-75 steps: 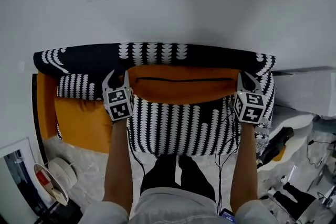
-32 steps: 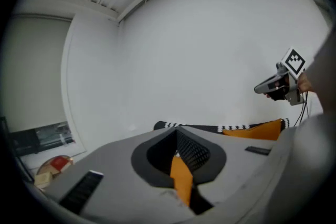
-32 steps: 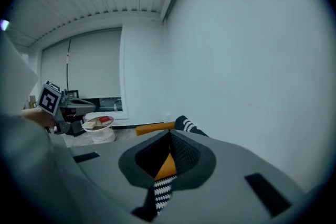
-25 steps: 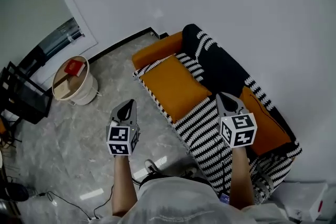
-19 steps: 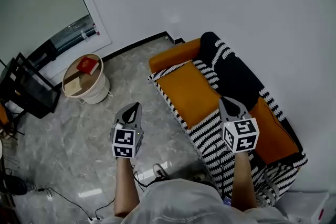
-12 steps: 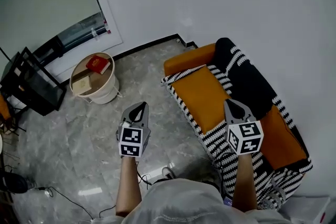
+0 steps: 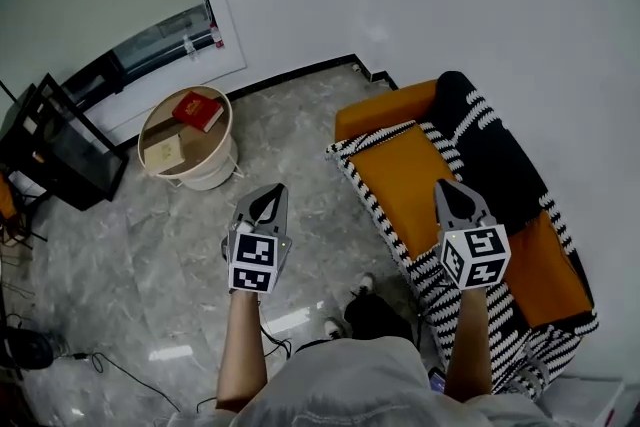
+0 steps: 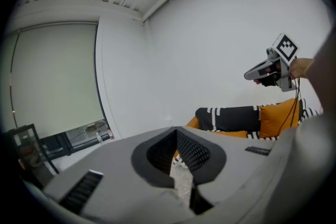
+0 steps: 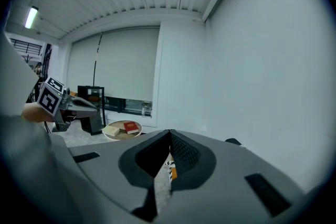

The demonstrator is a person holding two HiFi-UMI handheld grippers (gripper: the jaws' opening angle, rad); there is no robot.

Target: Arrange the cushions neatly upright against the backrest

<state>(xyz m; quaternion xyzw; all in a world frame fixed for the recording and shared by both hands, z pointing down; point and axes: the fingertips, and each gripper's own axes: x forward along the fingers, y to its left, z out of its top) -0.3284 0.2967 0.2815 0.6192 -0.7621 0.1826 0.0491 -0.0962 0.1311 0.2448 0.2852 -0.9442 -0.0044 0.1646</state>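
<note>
Left tongs (image 7: 266, 203): jaws closed together, nothing gripped; held over the grey marble floor (image 7: 150, 265).
Right tongs (image 7: 452, 197): jaws closed, empty; held above the black-and-white striped sofa (image 7: 372, 203).
Flat orange fabric cushion (image 7: 405, 177): laid on the seat, just ahead of the right tongs.
Second orange cushion (image 7: 545, 260): propped against the black backrest (image 7: 495, 160), right of the right tongs.

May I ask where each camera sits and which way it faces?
Head view: on the head, steeply down at sofa and round table; forearms, left hand-held gripper, right hand-held gripper show.
Left gripper view: on that hand-held gripper, toward the sofa; the right one shows.
Right gripper view: likewise, toward the round table; the left one shows.
Shared: sofa, head and left views.
</note>
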